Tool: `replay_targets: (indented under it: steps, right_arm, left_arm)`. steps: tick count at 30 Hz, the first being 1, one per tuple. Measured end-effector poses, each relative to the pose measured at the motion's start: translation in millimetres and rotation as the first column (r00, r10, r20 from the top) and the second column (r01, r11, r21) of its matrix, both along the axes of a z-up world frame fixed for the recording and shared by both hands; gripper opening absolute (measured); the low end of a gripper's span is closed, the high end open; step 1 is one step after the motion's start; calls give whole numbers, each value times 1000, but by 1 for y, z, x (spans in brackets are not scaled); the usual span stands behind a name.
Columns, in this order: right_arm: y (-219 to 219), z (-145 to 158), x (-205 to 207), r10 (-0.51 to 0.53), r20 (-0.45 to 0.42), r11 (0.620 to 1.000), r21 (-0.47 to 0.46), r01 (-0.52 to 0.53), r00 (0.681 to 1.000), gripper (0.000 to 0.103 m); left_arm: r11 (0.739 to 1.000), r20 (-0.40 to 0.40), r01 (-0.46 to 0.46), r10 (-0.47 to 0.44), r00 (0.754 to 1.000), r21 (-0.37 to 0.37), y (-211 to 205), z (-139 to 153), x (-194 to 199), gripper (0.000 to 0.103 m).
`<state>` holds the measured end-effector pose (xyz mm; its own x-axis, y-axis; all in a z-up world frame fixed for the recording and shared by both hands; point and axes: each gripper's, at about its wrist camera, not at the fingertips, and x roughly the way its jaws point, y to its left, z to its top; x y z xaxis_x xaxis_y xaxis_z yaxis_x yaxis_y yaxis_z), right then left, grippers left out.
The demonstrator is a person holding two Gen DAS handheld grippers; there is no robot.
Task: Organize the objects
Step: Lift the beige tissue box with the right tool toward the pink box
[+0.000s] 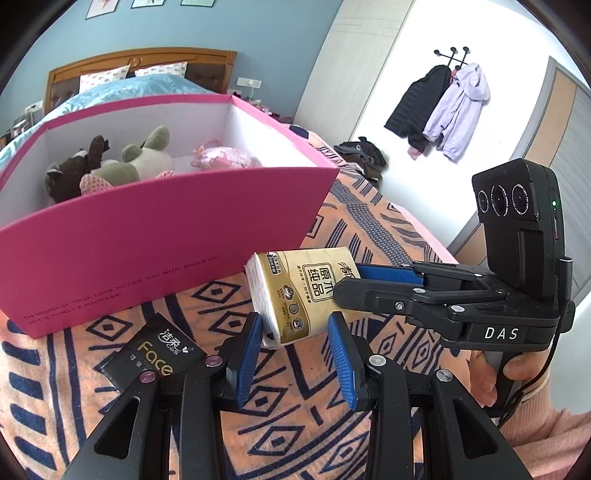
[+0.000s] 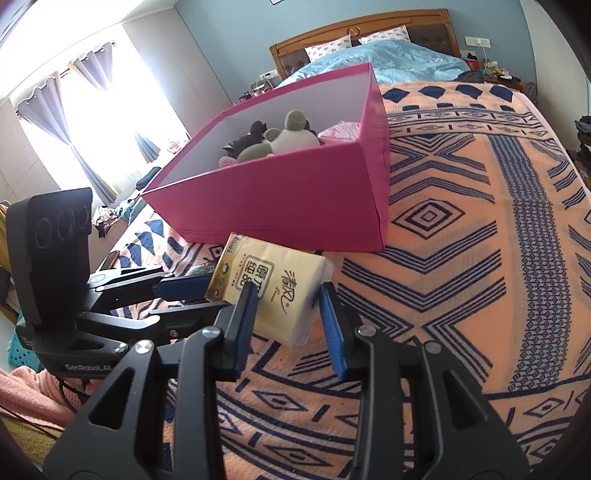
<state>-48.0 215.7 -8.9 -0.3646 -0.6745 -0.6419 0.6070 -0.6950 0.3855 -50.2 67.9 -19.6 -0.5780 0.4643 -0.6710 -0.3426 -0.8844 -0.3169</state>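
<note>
Between both jaw pairs: tissue pack [image 1: 299,295], lifted off blanket [image 2: 461,258], tilted. Left gripper [image 1: 295,332] spread, pads flanking pack's near end; contact unclear. Right gripper [image 2: 286,314] likewise astride pack's other end, grip uncertain. Black Face packet [image 1: 155,354] flat on blanket beside left jaws. Bedroom, bed with headboard [image 2: 369,22]. Pink box [image 1: 147,236] behind pack holds plush toys [image 1: 110,166].
</note>
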Motion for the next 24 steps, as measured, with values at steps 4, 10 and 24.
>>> replay_targets:
  steps: [4,10,24]
  right_arm:
    - [0,6,4,3,-19,1000,2,-3,1000,38]
    - [0,16,8,4,-48,1000,-1,-4,999,38]
    - [-1,34,14,13,-100,1000,-9,-14,995,38]
  left_arm:
    - [1000,-17,1,-1,1000,2,0,5,4,36]
    - [1000,-40,3,-3,999,1,0,13,7,36]
    - [1000,-90,5,-5,996,-3,0,28,14,36]
